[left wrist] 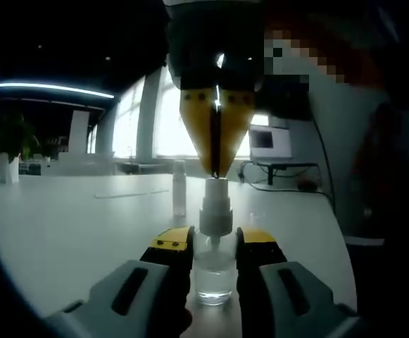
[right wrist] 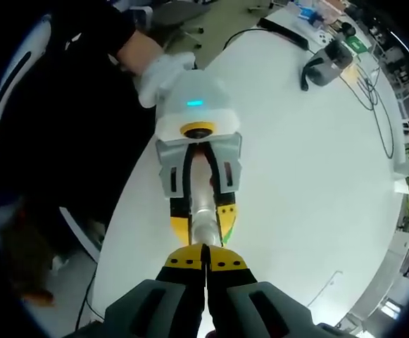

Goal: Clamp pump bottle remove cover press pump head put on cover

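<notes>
Left view level and close, right view overhead; shared pump bottle (left wrist: 214, 243).

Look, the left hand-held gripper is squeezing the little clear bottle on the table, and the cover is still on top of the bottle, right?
Not quite. The left hand-held gripper does squeeze the bottle on the table, but the cover is off, standing behind it. The left gripper view shows the bare pump head under the right hand-held gripper.

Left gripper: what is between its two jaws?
In the left gripper view, the clear pump bottle stands between the left gripper's jaws, clamped upright on the table.
</notes>
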The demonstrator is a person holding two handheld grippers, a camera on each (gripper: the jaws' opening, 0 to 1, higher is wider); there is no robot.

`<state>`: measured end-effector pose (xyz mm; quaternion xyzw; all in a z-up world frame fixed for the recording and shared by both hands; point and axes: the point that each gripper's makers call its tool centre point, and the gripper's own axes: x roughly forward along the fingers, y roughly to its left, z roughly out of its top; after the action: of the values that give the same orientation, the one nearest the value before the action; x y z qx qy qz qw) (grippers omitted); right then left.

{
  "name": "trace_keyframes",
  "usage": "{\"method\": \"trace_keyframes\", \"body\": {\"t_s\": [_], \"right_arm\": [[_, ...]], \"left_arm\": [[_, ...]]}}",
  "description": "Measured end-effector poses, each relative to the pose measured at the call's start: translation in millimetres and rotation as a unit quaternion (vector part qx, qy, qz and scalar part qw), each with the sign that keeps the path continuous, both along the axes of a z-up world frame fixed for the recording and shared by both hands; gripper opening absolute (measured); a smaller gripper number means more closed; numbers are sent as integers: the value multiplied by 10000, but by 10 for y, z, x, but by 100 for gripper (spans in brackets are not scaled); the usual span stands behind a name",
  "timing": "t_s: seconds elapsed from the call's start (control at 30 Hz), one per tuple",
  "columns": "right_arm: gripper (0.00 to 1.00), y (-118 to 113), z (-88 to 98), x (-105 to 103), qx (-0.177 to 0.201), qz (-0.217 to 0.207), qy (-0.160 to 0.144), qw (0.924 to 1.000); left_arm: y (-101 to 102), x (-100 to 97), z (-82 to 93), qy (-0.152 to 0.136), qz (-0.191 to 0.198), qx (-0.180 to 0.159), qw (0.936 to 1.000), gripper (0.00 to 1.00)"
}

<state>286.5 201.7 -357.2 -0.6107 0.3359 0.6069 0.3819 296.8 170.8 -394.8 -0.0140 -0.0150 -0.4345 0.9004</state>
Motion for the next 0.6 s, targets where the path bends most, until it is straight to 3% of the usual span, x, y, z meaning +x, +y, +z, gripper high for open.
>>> {"method": "trace_keyframes", "body": {"t_s": [0.1,0.6], "right_arm": [[0,32,22,103,-48,23,5,10000],[0,-45,-40,-163,-76,-72,108,9999]], "left_arm": [[2,4,-1,5,-2,-5,10000,15],[4,5,2,13,-3,-15,10000,15]]}}
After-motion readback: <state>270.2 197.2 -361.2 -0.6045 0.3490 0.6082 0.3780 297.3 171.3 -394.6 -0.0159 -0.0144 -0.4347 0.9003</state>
